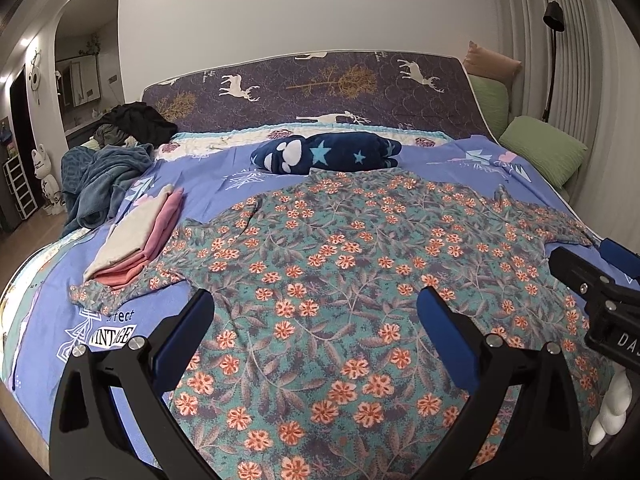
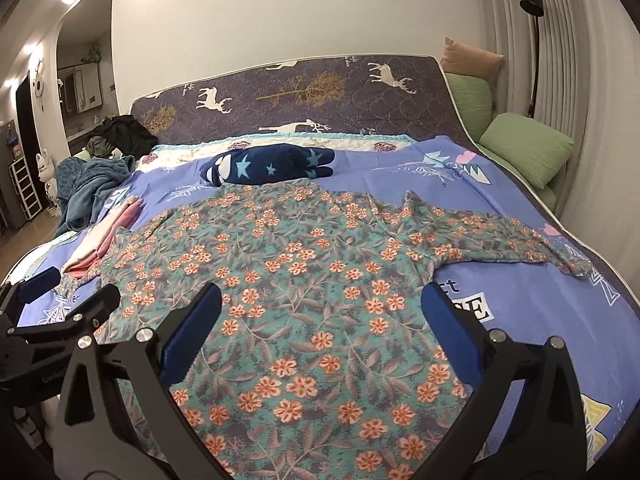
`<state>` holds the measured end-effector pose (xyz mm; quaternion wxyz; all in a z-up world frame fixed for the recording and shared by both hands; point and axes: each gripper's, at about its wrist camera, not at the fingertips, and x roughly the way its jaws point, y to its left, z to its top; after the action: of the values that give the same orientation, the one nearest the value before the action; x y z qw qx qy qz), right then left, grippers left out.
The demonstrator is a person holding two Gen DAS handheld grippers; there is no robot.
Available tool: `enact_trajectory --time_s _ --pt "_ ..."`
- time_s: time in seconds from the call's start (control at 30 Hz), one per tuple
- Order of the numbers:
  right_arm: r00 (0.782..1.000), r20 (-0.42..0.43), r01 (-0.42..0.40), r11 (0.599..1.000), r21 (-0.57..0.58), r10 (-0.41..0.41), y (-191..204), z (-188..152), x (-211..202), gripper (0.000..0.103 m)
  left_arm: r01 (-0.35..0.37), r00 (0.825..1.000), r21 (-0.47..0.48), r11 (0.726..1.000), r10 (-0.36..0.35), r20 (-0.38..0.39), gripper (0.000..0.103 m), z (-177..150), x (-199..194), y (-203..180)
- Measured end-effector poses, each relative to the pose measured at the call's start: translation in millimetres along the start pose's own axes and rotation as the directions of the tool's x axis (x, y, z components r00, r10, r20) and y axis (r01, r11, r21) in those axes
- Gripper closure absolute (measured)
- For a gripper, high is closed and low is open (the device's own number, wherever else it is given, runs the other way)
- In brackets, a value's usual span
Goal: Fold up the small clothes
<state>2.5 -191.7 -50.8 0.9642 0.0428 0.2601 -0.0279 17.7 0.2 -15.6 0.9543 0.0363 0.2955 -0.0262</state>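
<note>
A floral long-sleeved top (image 1: 340, 264) lies spread flat across the blue printed bedsheet (image 1: 216, 176), body toward the near edge, neckline toward the far side, one sleeve reaching left and the other reaching right. The left gripper (image 1: 316, 320) hovers above the near part of the garment with its blue-padded fingers (image 1: 192, 320) spread wide and nothing between them. The right gripper (image 2: 322, 316) hangs beside it in the same way, wide apart and empty.

The top looks laid out but not yet folded, so the step in hand is probably the first fold. To do it well, each gripper should take a single clean pinch at matching points, likely a sleeve end or a side of the hem, catching only the garment and not the sheet beneath. The cloth looks thin and limp, so lifting it low and carrying it over evenly should keep wrinkles out. The left sleeve end (image 1: 100, 292) lies touching the near end of a folded stack of pink and cream clothes (image 1: 136, 236); a careless pull there could disturb that stack. A navy star-patterned bundle (image 1: 324, 154) sits at the far side, just beyond the neckline.
</note>
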Motion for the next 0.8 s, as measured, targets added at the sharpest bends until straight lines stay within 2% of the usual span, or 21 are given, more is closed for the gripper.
enact_trajectory --time_s 0.17,0.43,0.8 --pt "1.0 -0.011 -0.027 1.0 -0.001 0.027 2.8 -2.6 -0.7 0.011 0.008 1.0 -0.016 1.0 -0.008 0.002 0.001 -0.8 0.1 3.1" --pt "0.99 -0.05 -0.133 0.991 0.029 0.134 -1.2 -6.6 3.1 0.039 0.033 0.999 -0.009 0.999 -0.033 -0.02 0.001 -4.5 2.1 2.0" --pt "0.991 -0.059 -0.121 0.993 0.016 0.121 1.1 -10.1 0.0 0.039 0.045 0.999 -0.011 0.999 -0.046 -0.024 0.001 -8.4 -2.1 0.8"
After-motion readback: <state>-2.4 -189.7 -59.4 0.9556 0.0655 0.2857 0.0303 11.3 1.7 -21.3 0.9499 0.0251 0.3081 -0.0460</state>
